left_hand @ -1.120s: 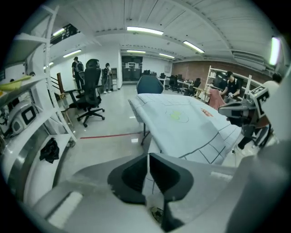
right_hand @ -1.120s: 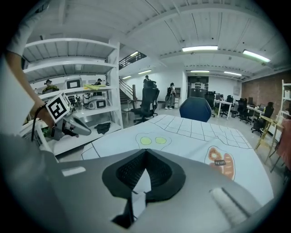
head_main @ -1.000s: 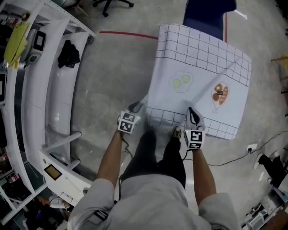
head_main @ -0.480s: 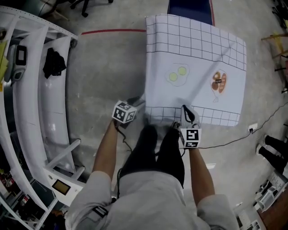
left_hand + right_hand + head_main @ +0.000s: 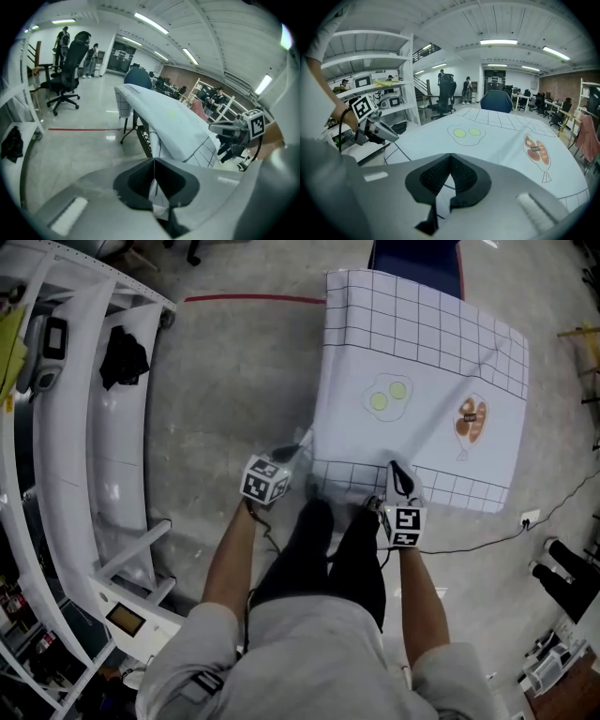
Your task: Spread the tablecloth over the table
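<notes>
A white tablecloth (image 5: 422,362) with a grid border, a fried-egg drawing and a sausage drawing lies over the table. My left gripper (image 5: 301,447) is at the cloth's near left corner. Its jaws have just been closing and are shut on a fold of the tablecloth (image 5: 173,122), which shows between them in the left gripper view (image 5: 153,163). My right gripper (image 5: 395,470) is shut on the near edge further right, with the tablecloth (image 5: 497,136) pinched in the jaws (image 5: 450,158). The near border hangs down over the table's edge.
A white shelving rack (image 5: 94,427) runs along the left, with a black item (image 5: 122,357) on it. A blue chair (image 5: 412,254) stands behind the table. A red floor line (image 5: 253,299) and a cable with a plug strip (image 5: 527,518) lie on the concrete. The person's legs are below the near edge.
Both grippers have sunk a little along the cloth's near edge. The left gripper has closed in on the near left corner.
</notes>
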A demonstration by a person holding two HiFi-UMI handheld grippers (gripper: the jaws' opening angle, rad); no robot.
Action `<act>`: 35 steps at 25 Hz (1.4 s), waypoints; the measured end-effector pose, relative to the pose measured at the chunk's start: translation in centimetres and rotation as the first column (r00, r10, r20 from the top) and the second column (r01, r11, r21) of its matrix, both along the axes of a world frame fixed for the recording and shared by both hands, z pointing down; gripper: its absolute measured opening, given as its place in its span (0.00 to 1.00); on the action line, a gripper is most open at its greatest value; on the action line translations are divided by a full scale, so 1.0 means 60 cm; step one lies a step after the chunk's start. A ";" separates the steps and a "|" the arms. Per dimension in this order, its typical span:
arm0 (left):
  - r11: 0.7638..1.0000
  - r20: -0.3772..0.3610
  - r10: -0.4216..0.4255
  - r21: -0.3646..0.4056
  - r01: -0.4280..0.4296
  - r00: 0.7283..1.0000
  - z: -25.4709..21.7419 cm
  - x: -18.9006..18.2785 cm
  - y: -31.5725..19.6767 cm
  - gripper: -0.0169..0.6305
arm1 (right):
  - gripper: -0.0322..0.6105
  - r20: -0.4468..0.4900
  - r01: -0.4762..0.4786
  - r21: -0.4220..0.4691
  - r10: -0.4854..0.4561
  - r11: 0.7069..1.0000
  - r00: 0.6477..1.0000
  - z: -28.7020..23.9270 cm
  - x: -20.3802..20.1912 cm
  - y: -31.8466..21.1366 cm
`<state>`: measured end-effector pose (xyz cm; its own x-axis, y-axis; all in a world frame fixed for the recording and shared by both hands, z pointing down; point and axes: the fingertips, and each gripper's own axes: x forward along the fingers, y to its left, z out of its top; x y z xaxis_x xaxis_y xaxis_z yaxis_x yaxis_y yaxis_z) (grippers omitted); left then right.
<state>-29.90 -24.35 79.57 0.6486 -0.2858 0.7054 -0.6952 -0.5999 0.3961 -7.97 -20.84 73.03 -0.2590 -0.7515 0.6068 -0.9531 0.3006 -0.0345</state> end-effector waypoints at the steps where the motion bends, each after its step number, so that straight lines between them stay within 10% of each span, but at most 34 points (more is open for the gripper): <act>1: 0.999 0.011 -0.032 0.009 0.032 0.999 -0.003 -0.015 -0.003 0.06 | 0.06 -0.002 -0.002 -0.007 0.002 1.000 1.000 0.005 0.002 0.002; 14: 0.950 0.289 -0.310 0.065 0.305 0.906 0.057 -0.188 -0.042 0.06 | 0.06 -0.001 -0.003 0.010 0.003 1.000 1.000 0.010 0.011 0.005; 28: 0.797 0.292 -0.573 -0.019 0.604 0.766 0.088 -0.266 -0.013 0.06 | 0.06 0.008 -0.001 -0.020 0.001 1.000 1.000 0.039 0.025 -0.007; 35: 0.816 0.375 -0.539 0.012 0.578 0.754 0.105 -0.272 0.005 0.06 | 0.06 0.012 0.019 -0.026 -0.019 0.999 1.000 0.051 0.027 -0.015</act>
